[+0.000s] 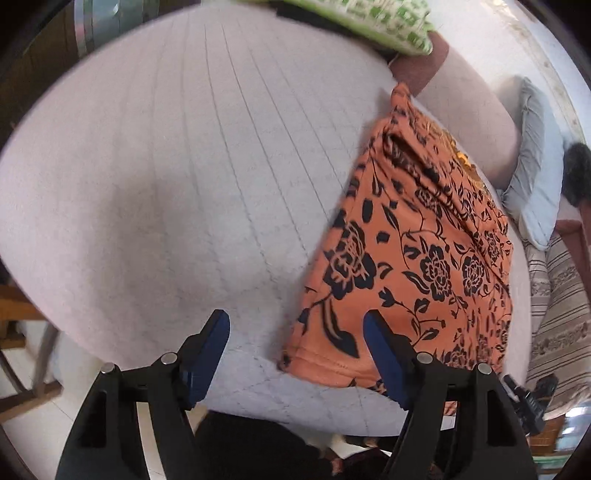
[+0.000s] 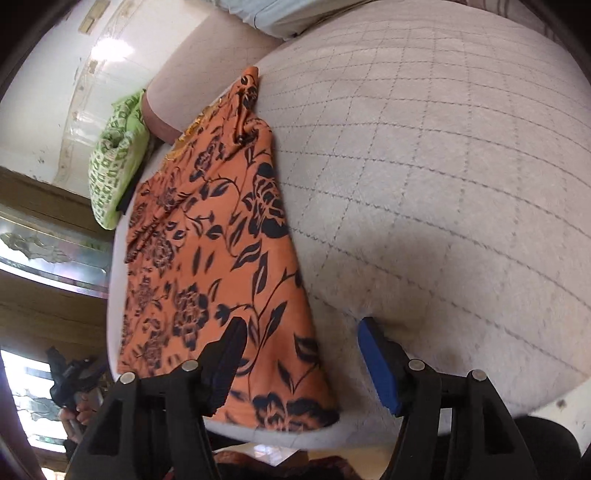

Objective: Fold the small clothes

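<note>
An orange garment with black flowers [image 1: 413, 258] lies flat on the quilted white bed [image 1: 184, 166], folded lengthwise into a long strip. My left gripper [image 1: 297, 334] is open and empty, hovering over the garment's near left hem corner. In the right wrist view the garment [image 2: 207, 258] lies at the left on the bed [image 2: 443, 184]. My right gripper [image 2: 301, 341] is open and empty over the garment's near right edge, one finger above the cloth and the other above the bare quilt.
A green patterned pillow [image 1: 376, 22] sits at the bed's far end and also shows in the right wrist view [image 2: 114, 162]. A grey pillow [image 1: 535, 177] and a striped cloth [image 1: 557, 314] lie to the right. The bed's near edge drops to the floor.
</note>
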